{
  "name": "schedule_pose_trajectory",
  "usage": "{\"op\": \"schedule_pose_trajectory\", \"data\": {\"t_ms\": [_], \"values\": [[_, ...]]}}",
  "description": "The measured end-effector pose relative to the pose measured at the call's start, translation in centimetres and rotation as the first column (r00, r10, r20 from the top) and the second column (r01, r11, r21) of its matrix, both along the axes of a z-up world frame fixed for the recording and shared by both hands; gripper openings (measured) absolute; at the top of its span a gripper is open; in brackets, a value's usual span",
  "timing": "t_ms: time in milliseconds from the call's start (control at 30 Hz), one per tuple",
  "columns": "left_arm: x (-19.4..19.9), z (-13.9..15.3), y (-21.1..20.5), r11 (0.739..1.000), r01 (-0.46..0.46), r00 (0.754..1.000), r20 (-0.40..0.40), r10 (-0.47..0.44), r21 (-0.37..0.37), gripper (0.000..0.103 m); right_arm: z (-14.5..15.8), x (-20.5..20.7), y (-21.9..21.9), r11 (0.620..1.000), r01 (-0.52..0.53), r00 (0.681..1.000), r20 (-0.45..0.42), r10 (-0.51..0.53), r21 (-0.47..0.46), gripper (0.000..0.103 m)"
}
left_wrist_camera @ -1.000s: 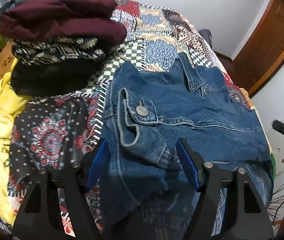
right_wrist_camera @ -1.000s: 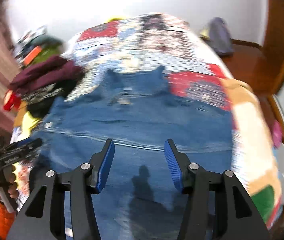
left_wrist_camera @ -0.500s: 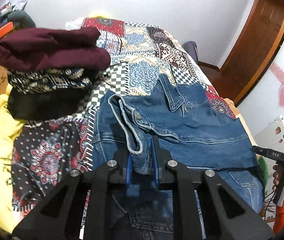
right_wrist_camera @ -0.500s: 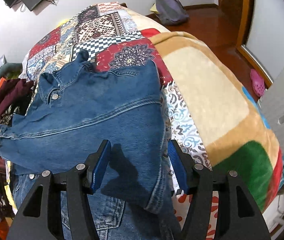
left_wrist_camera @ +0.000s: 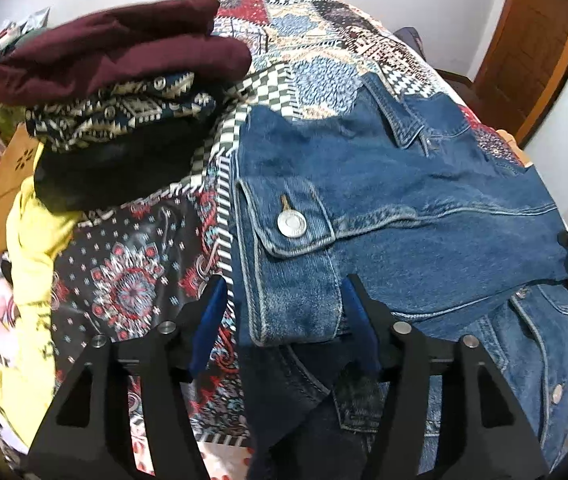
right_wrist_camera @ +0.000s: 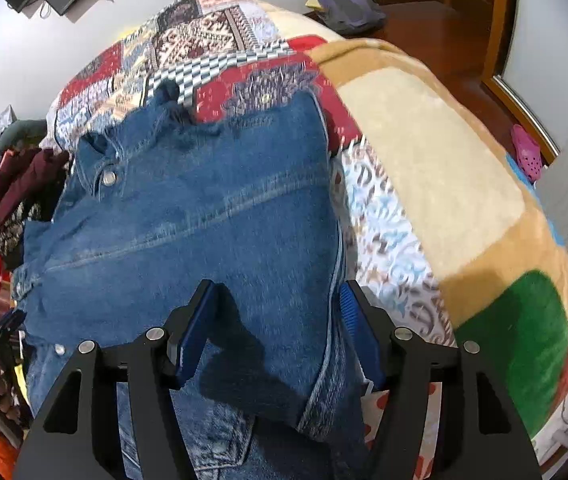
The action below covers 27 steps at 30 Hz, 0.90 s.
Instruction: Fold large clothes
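The bed [left_wrist_camera: 324, 64], under a patchwork cover [right_wrist_camera: 212, 40], fills both views ahead of the grippers. The denim jacket [left_wrist_camera: 424, 208] lies spread on it, directly in front of and beneath both grippers, its upper part folded down over the lower part, collar at the far end.

A stack of folded clothes [left_wrist_camera: 116, 92] sits ahead and to the left of the left gripper [left_wrist_camera: 282, 320], maroon on top, a patterned piece and a black one below. A yellow cloth [left_wrist_camera: 32, 240] hangs at the bed's edge, further left.

The sleeve [left_wrist_camera: 296, 280], with its buttoned cuff [left_wrist_camera: 290, 222], lies folded across the jacket's left side and runs down between the left gripper's fingers [left_wrist_camera: 210, 320]. Those jaws are opening; the pads stand clear of the denim on both sides, released.

The jacket's right edge [right_wrist_camera: 324, 240] drops between the fingers of the right gripper [right_wrist_camera: 274, 328]. Its jaws are opening too, with fabric between them but no pad pressing on it.
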<state>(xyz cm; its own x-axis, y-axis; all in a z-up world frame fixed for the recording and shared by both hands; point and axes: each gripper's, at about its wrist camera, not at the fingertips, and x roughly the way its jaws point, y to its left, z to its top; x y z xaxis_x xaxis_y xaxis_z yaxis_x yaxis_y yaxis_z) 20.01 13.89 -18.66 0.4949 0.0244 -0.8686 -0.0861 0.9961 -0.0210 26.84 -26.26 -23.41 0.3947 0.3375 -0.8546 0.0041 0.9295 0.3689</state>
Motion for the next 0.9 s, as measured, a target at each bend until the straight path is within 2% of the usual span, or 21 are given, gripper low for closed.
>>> {"op": "schedule_pose_trajectory", "data": {"t_ms": [133, 267, 500, 667, 767, 833, 867, 900], "values": [[1.1, 1.7, 1.3, 1.0, -0.002, 0.999, 0.033, 0.002, 0.018, 0.062, 1.2, 1.2, -0.4, 1.0, 0.016, 0.999, 0.04, -0.015, -0.013, 0.06], [3.5, 2.2, 3.2, 0.998, -0.026, 0.999, 0.037, 0.028, -0.05, 0.063, 1.8, 3.1, -1.0, 1.0, 0.021, 0.998, 0.063, -0.02, 0.0, 0.06], [8.7, -1.2, 5.5, 0.98, -0.043, 0.998, -0.05, 0.034, -0.194, 0.063, -0.4, 7.1, -1.3, 0.999, 0.026, 1.0, 0.015, -0.026, 0.043, 0.06], [10.6, -3.8, 5.6, 0.975, -0.041, 0.994, -0.106, 0.018, -0.217, 0.063, -2.3, 9.0, -0.6, 0.999, -0.006, 1.0, -0.008, 0.006, 0.033, 0.059], [11.3, -4.5, 5.3, 0.968, -0.027, 0.994, -0.107, 0.0, -0.249, 0.06, -3.2, 9.8, -0.3, 1.0, -0.003, 1.0, -0.004, 0.003, 0.017, 0.052], [11.8, -5.0, 5.3, 0.962, -0.026, 0.994, -0.109, -0.005, -0.273, 0.046, -3.0, 9.9, 0.0, 1.0, -0.007, 1.0, 0.011, 0.007, -0.005, 0.034], [11.8, -5.1, 5.4, 0.959, -0.033, 0.994, -0.112, 0.001, -0.28, 0.042, -2.9, 10.0, 0.2, 1.0, -0.011, 1.0, 0.011, 0.011, -0.008, 0.031], [12.0, -5.3, 5.4, 0.958, -0.048, 0.993, -0.115, 0.016, -0.284, 0.033, -2.8, 10.0, 0.3, 1.0, -0.01, 1.0, 0.01, 0.01, -0.013, 0.023]]}}
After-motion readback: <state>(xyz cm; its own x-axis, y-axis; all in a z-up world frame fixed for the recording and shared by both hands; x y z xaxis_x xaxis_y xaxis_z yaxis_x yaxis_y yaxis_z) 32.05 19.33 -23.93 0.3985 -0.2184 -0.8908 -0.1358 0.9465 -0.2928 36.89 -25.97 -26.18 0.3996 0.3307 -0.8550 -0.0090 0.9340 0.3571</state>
